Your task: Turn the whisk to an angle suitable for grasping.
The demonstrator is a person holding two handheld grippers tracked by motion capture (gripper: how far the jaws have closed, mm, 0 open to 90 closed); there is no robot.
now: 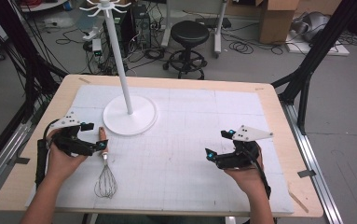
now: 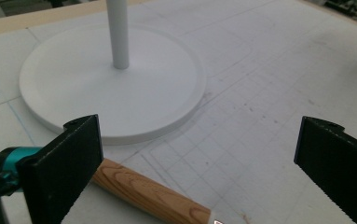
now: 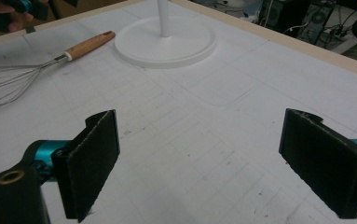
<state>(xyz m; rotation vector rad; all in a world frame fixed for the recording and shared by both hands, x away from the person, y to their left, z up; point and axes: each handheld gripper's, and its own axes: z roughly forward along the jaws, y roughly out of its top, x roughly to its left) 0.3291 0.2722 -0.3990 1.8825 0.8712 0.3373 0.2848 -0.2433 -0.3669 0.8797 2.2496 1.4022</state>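
Left tongs (image 1: 93,136) hide part of the whisk (image 1: 105,175) handle.

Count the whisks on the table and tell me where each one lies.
1. The whisk lies on the white mat near the left gripper, its wooden handle pointing toward the stand base, wire end toward the person.

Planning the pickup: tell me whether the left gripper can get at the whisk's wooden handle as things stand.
Probably yes. The left gripper is open, and the whisk's wooden handle lies on the mat between its jaws, with nothing in the way.
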